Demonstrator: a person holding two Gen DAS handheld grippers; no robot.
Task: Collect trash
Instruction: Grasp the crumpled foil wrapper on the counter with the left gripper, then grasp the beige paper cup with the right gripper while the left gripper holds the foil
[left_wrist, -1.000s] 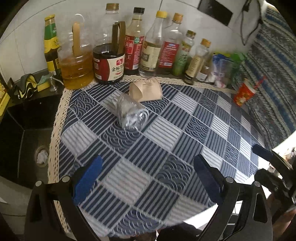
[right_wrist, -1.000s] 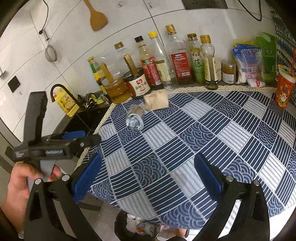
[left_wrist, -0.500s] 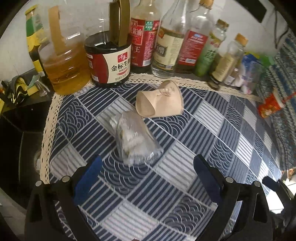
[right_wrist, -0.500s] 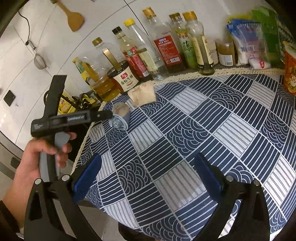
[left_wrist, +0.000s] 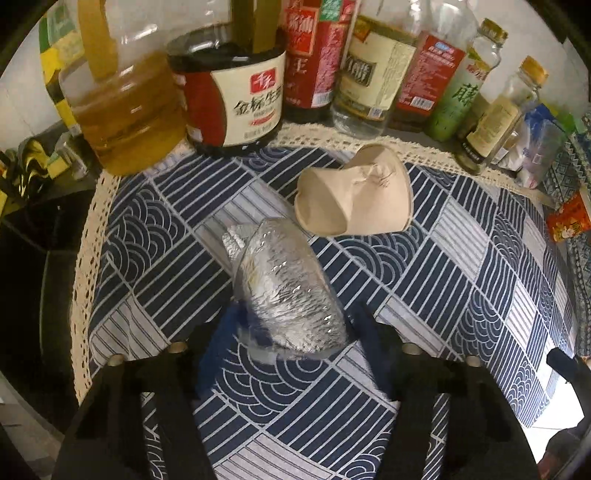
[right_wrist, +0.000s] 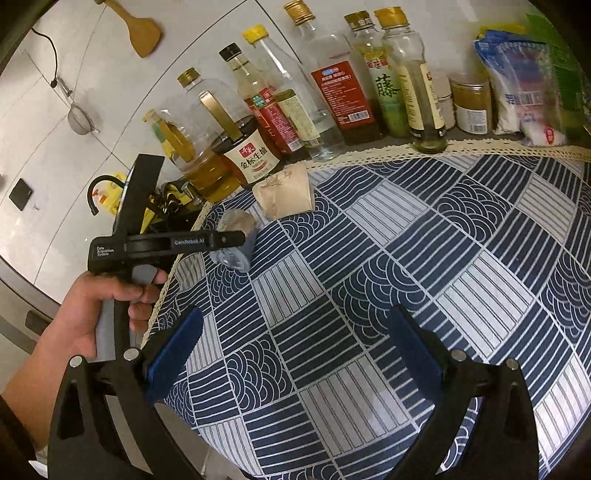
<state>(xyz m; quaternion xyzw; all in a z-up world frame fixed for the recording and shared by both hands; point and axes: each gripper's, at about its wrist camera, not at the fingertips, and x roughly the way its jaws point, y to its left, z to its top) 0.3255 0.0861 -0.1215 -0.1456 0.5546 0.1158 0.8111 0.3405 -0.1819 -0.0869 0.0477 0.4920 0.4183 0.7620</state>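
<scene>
Clear plastic cup (left_wrist: 284, 291) was seen lying on the tablecloth (left_wrist: 461, 280), straddled by the left gripper (left_wrist: 295, 332), whose blurred jaws had just been closing; contact could not be told. Near the lace edge, right gripper (right_wrist: 295, 339) was held spread over bare cloth.

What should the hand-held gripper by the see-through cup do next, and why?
Probably finish squeezing, then lift. The left hand-held gripper has just been closing, its fingers either side of the clear plastic cup lying on the tablecloth.
</scene>
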